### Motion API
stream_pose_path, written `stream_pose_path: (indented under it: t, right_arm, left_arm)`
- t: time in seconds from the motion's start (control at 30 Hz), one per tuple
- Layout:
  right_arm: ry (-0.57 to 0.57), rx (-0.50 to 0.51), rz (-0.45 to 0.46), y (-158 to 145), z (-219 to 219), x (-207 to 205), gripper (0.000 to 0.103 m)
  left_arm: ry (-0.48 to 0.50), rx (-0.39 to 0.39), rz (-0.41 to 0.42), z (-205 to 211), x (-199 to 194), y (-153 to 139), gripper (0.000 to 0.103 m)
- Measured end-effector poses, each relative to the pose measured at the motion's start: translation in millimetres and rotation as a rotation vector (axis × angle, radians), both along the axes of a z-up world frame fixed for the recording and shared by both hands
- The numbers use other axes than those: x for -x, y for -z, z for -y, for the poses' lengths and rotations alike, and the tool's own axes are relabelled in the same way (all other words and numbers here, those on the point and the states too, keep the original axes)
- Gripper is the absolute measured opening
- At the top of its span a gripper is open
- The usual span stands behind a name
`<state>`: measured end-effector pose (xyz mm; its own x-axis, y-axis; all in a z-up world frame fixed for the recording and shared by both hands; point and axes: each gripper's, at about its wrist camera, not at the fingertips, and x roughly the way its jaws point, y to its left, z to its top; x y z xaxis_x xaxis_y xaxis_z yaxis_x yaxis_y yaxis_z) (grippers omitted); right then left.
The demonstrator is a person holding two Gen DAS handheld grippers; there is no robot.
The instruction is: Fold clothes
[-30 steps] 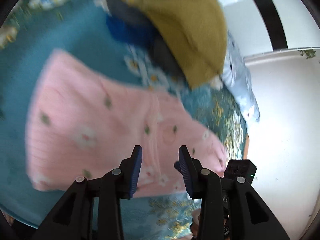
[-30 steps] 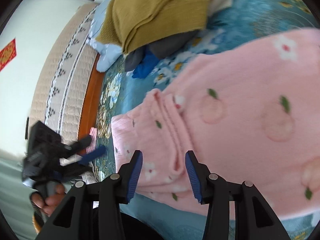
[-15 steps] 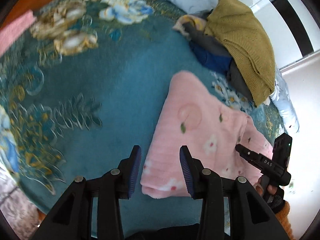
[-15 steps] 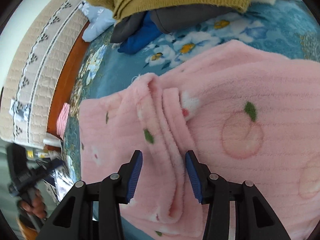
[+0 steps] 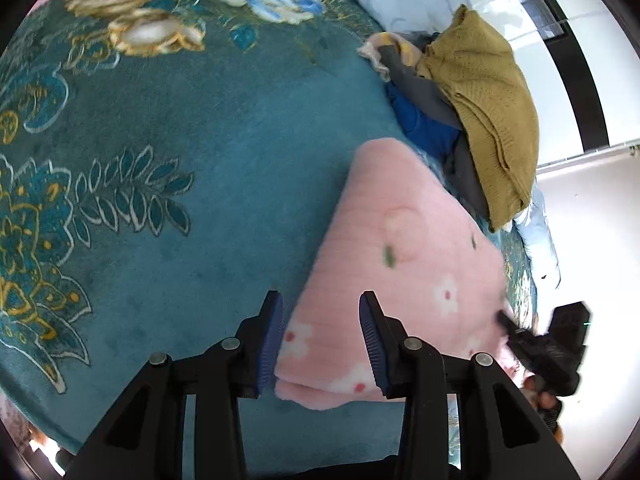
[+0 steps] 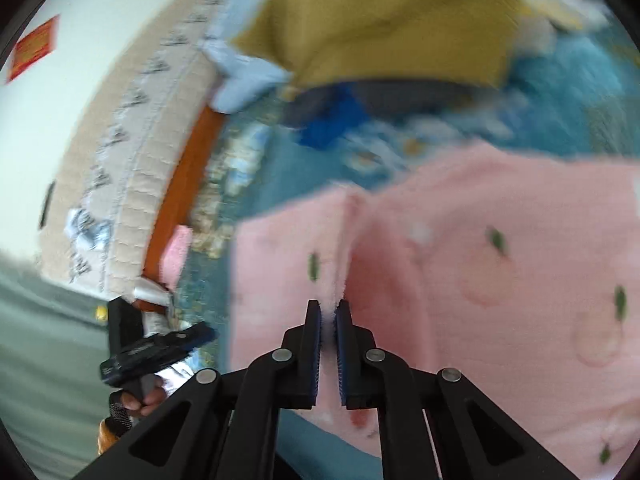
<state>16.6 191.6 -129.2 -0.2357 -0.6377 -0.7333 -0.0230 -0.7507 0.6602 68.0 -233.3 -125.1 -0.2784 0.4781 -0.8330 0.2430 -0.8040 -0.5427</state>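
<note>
A pink garment [image 5: 400, 264] lies on the bed [image 5: 200, 160]. The left hand-held gripper [image 5: 322, 340], spread, straddles its near corner; the right hand-held gripper [image 6: 328, 332] has just closed, pinching its raised fold.

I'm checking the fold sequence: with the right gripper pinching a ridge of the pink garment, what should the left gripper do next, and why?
Probably close the left gripper: its open jaws straddle the near corner of the pink fleece garment, pads not pressing. The right gripper has just closed on a raised ridge, so both ends could then lift together.
</note>
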Motion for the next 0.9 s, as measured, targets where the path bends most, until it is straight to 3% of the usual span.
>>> stream_pose_path:
  t: [0.1, 0.23, 0.3, 0.37, 0.57, 0.73, 0.77, 0.8, 0.87, 0.9]
  right_arm:
    - [-0.023, -0.044, 0.045, 19.6, 3.3, -0.5, 0.012]
    - [-0.012, -0.061, 0.019, 16.1, 0.6, -2.5, 0.017]
    - [-0.007, -0.067, 0.005, 12.6, -2.6, -2.6, 0.045]
    - [0.0, -0.075, 0.013, 14.3, -6.9, -2.7, 0.055]
    - [0.024, -0.004, 0.131, 44.3, -6.2, 3.0, 0.056]
    - [0.085, 0.033, 0.14, 46.8, -2.2, 6.6, 0.055]
    - [0.096, 0.038, 0.147, 47.1, -1.5, 6.6, 0.05]
    - [0.106, 0.04, 0.153, 47.0, -0.6, 6.6, 0.036]
    - [0.105, 0.047, 0.145, 41.2, 1.5, 6.2, 0.016]
    - [0.098, 0.054, 0.12, 33.7, 1.9, 5.1, 0.015]
  left_arm:
    - [0.04, 0.004, -0.001, -7.6, 3.0, 1.7, 0.041]
    - [0.1, 0.033, -0.007, -17.9, 9.5, 1.6, 0.046]
    - [0.121, 0.046, -0.006, -20.9, 14.3, 2.2, 0.046]
    - [0.124, 0.046, -0.009, -22.2, 17.6, 2.8, 0.046]
    - [0.104, 0.001, -0.028, -23.1, 21.0, 4.0, 0.046]
    - [0.103, -0.024, -0.04, -25.0, 24.8, 4.9, 0.046]
    - [0.096, -0.029, -0.04, -24.3, 26.2, 6.0, 0.046]
    - [0.09, -0.032, -0.039, -22.5, 26.6, 7.1, 0.046]
    - [0.073, -0.037, -0.035, -19.7, 25.3, 9.6, 0.046]
    - [0.065, -0.038, -0.035, -19.6, 25.2, 10.3, 0.046]
